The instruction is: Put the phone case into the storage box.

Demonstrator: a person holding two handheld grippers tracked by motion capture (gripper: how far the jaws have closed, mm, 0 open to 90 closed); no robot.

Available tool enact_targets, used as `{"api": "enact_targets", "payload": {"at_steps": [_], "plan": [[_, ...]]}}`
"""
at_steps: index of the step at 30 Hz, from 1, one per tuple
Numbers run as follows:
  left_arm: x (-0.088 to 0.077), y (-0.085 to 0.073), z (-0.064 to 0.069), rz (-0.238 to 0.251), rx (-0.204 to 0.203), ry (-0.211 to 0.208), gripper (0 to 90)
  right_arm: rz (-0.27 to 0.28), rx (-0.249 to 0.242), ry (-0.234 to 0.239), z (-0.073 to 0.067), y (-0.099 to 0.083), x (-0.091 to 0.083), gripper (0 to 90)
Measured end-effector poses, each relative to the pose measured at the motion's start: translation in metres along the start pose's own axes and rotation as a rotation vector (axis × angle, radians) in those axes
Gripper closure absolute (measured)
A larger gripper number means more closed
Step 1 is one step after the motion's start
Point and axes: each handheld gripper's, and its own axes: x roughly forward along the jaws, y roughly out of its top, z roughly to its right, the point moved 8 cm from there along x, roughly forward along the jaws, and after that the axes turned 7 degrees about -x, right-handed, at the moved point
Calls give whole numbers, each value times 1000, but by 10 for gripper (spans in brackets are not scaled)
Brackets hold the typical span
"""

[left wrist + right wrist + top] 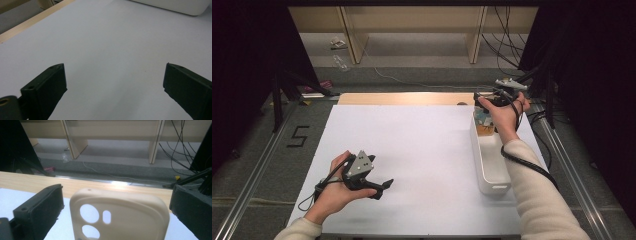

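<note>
A cream phone case (130,220) with camera cut-outs stands upright between the jaws of my right gripper (116,192), with a gap on each side, so the pads do not press on it. That right gripper (484,101) hovers open over the far end of a long white bin (492,172) at the right of the table. My left gripper (381,186) rests low over the white sheet (422,150) at the front left. Its jaws (115,72) stand wide apart with nothing between them.
Some small orange and bluish items (483,125) lie in the bin's far end. A wooden strip (402,98) edges the table's far side. Beyond it are floor, shelf legs and cables (175,147). Metal rails run along both sides.
</note>
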Motion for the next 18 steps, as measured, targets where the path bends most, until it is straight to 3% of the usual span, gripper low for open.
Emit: {"api": "enact_targets", "payload": {"at_steps": [9,18], "plan": [[0,0,0,0,-4,1,43,28,-11,6,0,5,-12,1],[0,-1,0,-1,-6,1,43,36,-31,25,-6,-3,-25,2]]}}
